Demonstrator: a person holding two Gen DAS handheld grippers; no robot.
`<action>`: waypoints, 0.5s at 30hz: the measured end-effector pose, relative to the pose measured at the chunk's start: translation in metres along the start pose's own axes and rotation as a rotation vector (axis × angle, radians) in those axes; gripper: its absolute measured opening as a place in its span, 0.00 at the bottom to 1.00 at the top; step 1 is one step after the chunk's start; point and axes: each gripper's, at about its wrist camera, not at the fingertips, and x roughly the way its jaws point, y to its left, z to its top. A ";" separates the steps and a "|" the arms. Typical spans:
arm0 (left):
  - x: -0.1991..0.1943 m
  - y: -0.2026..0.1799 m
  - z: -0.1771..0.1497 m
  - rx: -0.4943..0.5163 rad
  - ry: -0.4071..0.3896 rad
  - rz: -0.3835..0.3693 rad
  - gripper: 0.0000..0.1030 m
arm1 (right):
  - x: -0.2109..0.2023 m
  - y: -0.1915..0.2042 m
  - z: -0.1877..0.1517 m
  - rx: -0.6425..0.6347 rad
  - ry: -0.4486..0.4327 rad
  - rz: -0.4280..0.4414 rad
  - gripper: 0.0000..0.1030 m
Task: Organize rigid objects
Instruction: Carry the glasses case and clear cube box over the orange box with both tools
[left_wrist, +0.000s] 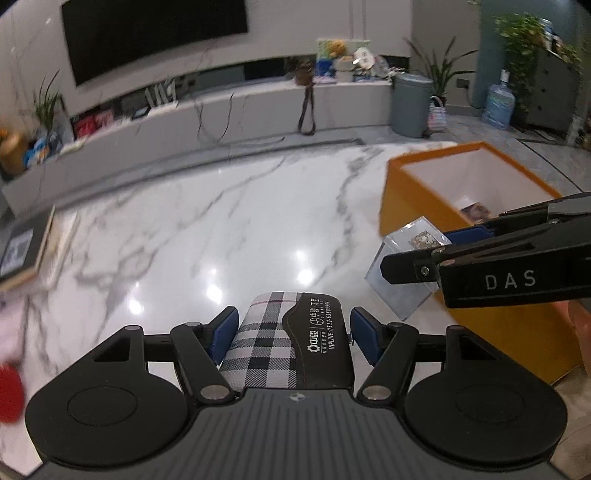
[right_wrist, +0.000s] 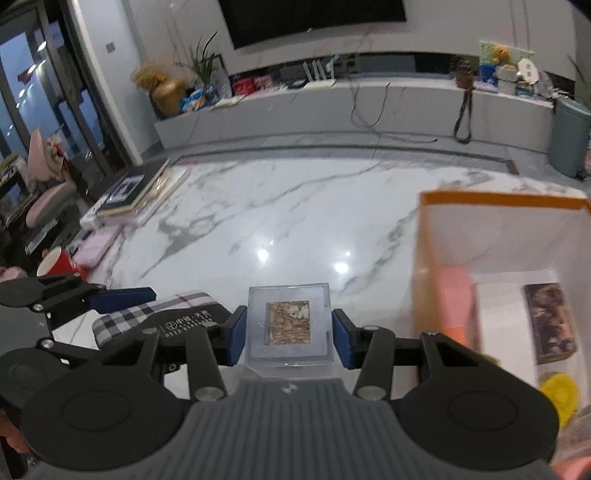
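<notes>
I have the left gripper (left_wrist: 291, 332) clamped on one plaid case (left_wrist: 284, 339); its blue pads (left_wrist: 221, 332) press both long sides, and the case runs forward between the fingers, its black printed flap facing up. I have the right gripper (right_wrist: 288, 334) clamped on one clear plastic box (right_wrist: 288, 325), which holds a small brown patterned card; the pads (right_wrist: 341, 338) bear on its left and right walls, and its front edge projects past the fingertips.

Both items are held above the white marble table (left_wrist: 221, 221). In the left wrist view the right gripper and its box sit at the near corner of the orange box (left_wrist: 413, 199).

Count: one orange box, open at the top, white inside. Its floor carries one dark patterned case (right_wrist: 550, 321) and one yellow round item (right_wrist: 557, 395); a pink-orange item at its near wall is too blurred to identify. One red cup (right_wrist: 61, 264) and a stack of flat books (right_wrist: 129, 192) occupy the table's left edge.

The table centre between the books and the orange box is open surface. The two grippers are close together, side by side.
</notes>
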 end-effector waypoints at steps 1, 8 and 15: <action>-0.003 -0.005 0.006 0.014 -0.011 -0.006 0.75 | -0.006 -0.005 0.002 0.007 -0.011 -0.006 0.47; -0.007 -0.047 0.052 0.129 -0.073 -0.078 0.75 | -0.046 -0.060 0.014 0.091 -0.042 -0.028 0.46; 0.005 -0.094 0.088 0.245 -0.135 -0.148 0.75 | -0.072 -0.109 0.028 0.123 -0.038 -0.105 0.45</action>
